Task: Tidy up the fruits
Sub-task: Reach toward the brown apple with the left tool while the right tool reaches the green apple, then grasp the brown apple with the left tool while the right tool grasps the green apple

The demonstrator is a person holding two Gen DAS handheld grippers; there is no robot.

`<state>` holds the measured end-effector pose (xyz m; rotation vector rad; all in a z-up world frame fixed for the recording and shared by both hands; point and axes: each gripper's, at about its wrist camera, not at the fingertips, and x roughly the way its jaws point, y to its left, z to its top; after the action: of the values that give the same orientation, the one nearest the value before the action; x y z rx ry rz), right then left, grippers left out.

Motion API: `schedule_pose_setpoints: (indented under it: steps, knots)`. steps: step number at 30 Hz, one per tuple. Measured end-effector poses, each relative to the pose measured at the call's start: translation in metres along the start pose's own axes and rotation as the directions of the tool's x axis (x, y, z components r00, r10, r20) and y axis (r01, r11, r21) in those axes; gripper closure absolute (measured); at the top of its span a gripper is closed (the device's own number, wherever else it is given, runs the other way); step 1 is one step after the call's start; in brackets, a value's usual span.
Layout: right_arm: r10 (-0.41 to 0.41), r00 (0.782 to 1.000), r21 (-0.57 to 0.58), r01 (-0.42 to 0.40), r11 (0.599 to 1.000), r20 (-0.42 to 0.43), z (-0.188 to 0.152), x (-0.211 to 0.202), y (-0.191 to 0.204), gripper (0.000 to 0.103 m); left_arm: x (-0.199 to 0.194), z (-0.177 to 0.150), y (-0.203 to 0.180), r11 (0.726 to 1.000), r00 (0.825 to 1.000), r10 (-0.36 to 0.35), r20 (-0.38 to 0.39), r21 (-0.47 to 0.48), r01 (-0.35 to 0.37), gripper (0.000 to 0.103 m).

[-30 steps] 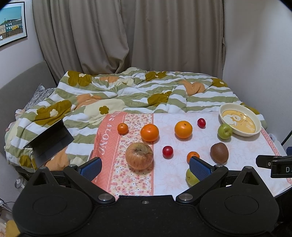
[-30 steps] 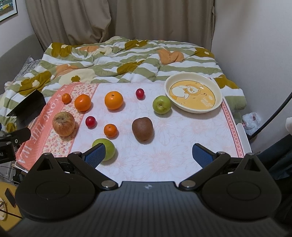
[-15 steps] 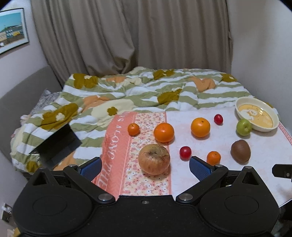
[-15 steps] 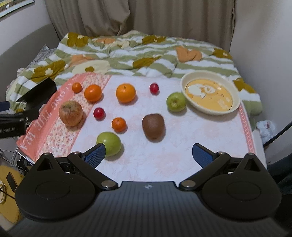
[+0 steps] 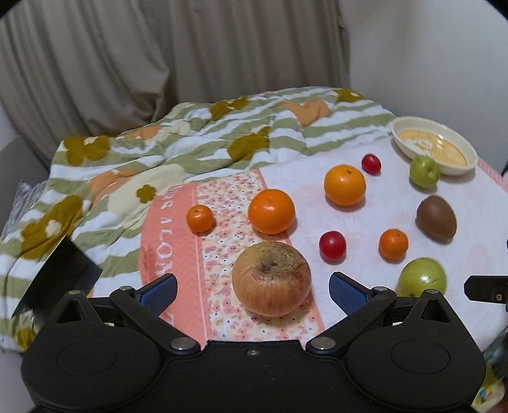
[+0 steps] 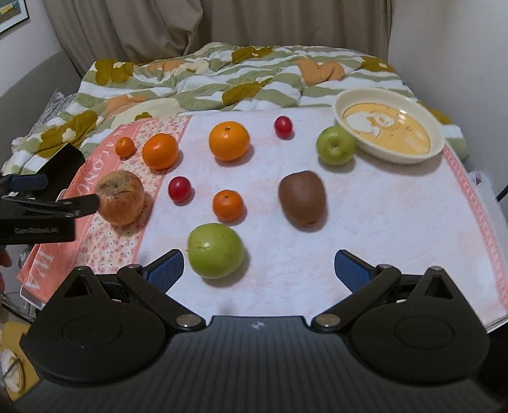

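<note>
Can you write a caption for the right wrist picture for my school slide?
Open right gripper hovers near a big green apple, with oranges, a kiwi and an empty bowl beyond.

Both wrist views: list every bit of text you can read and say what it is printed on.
"S ALON", cut off at both ends: white letters on the pink border of the tablecloth.
"MA": the same border, near end.
"CamRobot..", blurred and uncertain: side of the left gripper.
Bowl: cartoon picture, small print beside it too blurred to read.
Framed picture: no readable text.

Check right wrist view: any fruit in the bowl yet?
No. The bowl holds no fruit; the nearest, a small green apple, sits on the cloth beside its rim.
</note>
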<state>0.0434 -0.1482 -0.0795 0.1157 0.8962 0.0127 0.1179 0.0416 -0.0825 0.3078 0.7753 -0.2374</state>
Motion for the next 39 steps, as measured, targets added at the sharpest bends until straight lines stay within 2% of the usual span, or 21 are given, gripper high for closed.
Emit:
schedule_pose_setpoints:
  steps: [2,8,10,15,22,30,33,36,39]
  knots:
    - [-0.007,1.0,0.001,0.007,1.0,-0.003,-0.002,0.01,0.007,0.0,0.011,-0.001,0.0,0.999,1.0,-0.003,-0.004,0.036,0.003,0.0]
    - [-0.019,1.0,0.013,0.019,1.0,-0.02,-0.006,0.035,0.025,0.0,0.041,-0.003,0.002,0.993,0.997,-0.073,-0.037,0.093,0.076,0.002]
    - [-0.022,0.999,0.024,0.023,0.999,-0.023,-0.006,0.041,0.028,0.0,0.048,-0.002,0.001,0.99,0.995,-0.086,-0.045,0.106,0.09,0.005]
    - [-0.031,0.999,0.036,0.033,0.999,-0.04,-0.006,0.053,0.033,0.0,0.06,-0.002,0.002,0.985,0.99,-0.123,-0.069,0.112,0.13,0.021]
    - [-0.038,0.998,0.017,0.039,0.999,-0.056,-0.005,0.064,0.04,0.0,0.062,-0.003,-0.001,0.983,0.989,-0.132,-0.067,0.12,0.14,0.024]
    - [-0.043,0.997,-0.018,0.042,0.999,-0.063,-0.002,0.071,0.044,0.012,0.06,-0.005,0.003,0.984,0.988,-0.139,-0.059,0.101,0.145,0.024]
    - [-0.036,0.997,-0.031,0.034,0.999,-0.064,-0.003,0.075,0.045,0.019,0.059,-0.007,0.003,0.986,0.989,-0.137,-0.055,0.089,0.141,0.024]
    - [-0.04,0.998,-0.05,0.038,0.998,-0.056,-0.005,0.075,0.043,0.03,0.056,-0.009,0.004,0.988,0.989,-0.134,-0.057,0.063,0.138,0.025]
    - [-0.021,0.998,-0.056,0.018,0.998,-0.054,-0.006,0.073,0.038,0.032,0.049,-0.013,0.0,0.99,0.991,-0.125,-0.055,0.05,0.128,0.025]
